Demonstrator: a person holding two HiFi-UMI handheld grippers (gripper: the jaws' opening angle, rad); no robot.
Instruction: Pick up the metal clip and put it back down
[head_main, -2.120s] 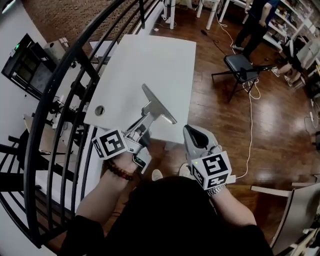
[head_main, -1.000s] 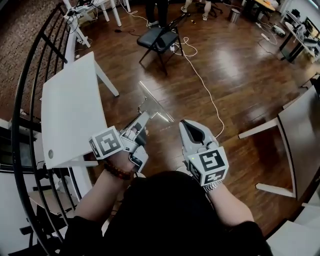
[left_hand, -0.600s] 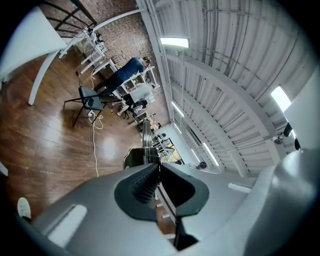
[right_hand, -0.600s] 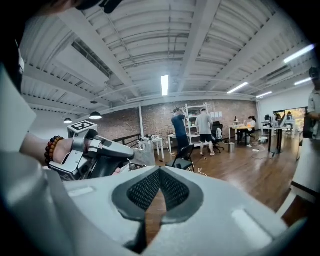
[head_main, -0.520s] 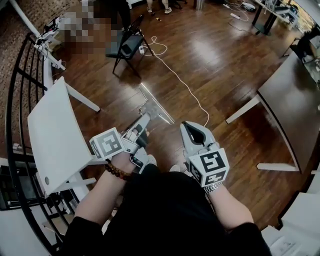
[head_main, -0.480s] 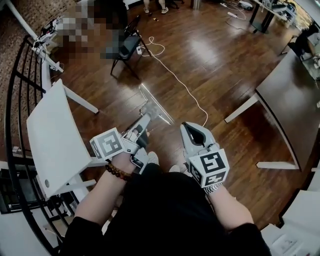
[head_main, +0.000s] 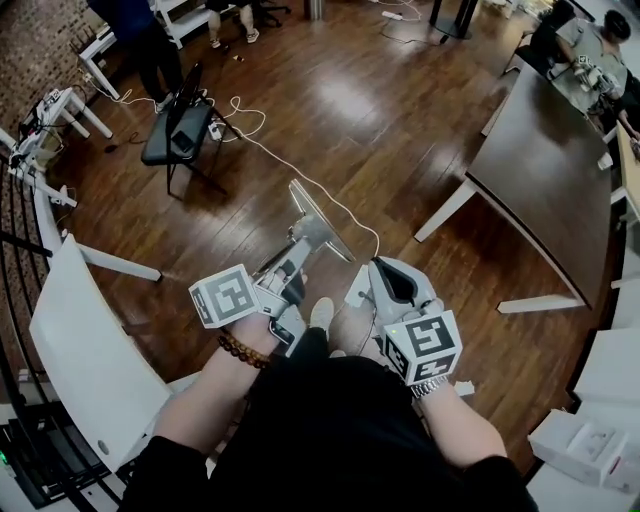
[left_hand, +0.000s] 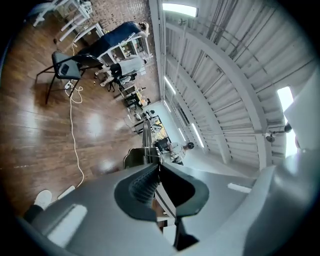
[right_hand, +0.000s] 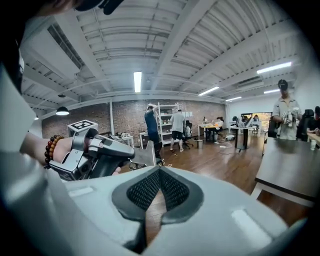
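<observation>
- Left gripper (head_main: 297, 256): jaws nearly together, clamped on the stem of the metal clip (head_main: 318, 224). This gripper alone carries it.
- Metal clip: juts straight ahead of the left gripper's tips, in the air above the wooden floor (head_main: 400, 120), with no surface beneath it.
- Long axis: the clip's flat blade runs crosswise to the left gripper. Its stem lies in line with the jaws, pointing away from the person.
- Right gripper (head_main: 379, 268): just right of the left gripper, jaws together, empty.
- Judgement: set-down needs a table. The dark table (head_main: 545, 190) lies well apart, ahead and right of the left gripper.
</observation>
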